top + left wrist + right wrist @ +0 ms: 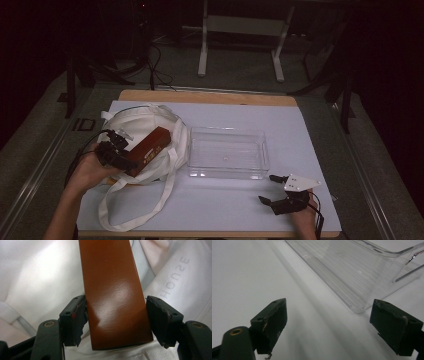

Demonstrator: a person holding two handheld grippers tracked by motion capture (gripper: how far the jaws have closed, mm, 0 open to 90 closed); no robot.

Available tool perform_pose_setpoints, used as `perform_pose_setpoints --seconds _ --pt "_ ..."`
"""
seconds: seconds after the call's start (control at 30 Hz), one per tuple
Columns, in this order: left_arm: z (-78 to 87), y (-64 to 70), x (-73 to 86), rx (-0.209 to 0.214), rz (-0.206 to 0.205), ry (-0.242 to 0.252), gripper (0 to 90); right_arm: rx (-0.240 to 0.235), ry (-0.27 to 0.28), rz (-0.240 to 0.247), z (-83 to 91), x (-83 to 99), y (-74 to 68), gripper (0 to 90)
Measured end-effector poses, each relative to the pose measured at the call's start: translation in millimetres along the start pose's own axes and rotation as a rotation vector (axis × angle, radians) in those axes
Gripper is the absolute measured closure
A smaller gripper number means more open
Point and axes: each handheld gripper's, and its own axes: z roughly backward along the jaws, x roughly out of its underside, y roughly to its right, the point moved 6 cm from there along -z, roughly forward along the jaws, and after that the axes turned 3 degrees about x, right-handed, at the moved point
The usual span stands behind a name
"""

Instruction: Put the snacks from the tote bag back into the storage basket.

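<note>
A long brown box (150,146) (112,290) is held tilted over a white tote bag (134,121) (37,277) at the table's left. My left gripper (129,152) (116,315) is shut on the box's near end, one jaw against each long side. The bag lies crumpled with its straps trailing toward the front edge. A clear plastic tray (227,131) (362,272) stands empty mid-table, just right of the bag. My right gripper (266,188) (328,320) rests open near the tray's front right corner, with nothing between its jaws.
A white sheet (225,210) covers the wooden tabletop. A metal frame (202,50) and cables (155,70) stand on the floor beyond the far edge. The sheet in front of the tray is bare.
</note>
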Motion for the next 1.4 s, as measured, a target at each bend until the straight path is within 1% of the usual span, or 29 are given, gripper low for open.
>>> perform_pose_setpoints --seconds 0.3,0.4,0.53,0.8,1.0,1.23,1.4 --pt "-10.1 -1.3 -3.3 0.020 0.008 -0.054 35.0 0.000 0.001 0.001 0.0 -0.1 0.1 14.4" --pt "-14.6 -1.8 -4.4 0.025 0.008 -0.085 35.1 0.000 0.001 0.001 0.0 -0.1 0.1 14.3" --pt "-19.8 -2.4 -5.6 0.029 0.012 -0.108 34.8 0.000 0.001 0.001 0.0 -0.1 0.0 14.4" --pt "-29.4 -2.4 -4.7 0.026 0.011 -0.189 33.3 -0.001 0.002 0.001 0.1 -0.1 0.1 14.4" --pt "-32.3 -1.6 -4.5 0.028 0.017 -0.222 33.7 -0.001 0.001 0.001 0.0 -0.1 0.1 14.4" --pt "-33.5 -1.3 -3.8 0.043 0.018 -0.226 36.4 -0.001 0.000 0.001 -0.1 0.0 0.0 14.3" --pt "-31.2 -0.4 -5.3 0.012 -0.014 -0.231 39.6 -0.002 0.000 0.000 -0.1 0.0 0.0 14.4"
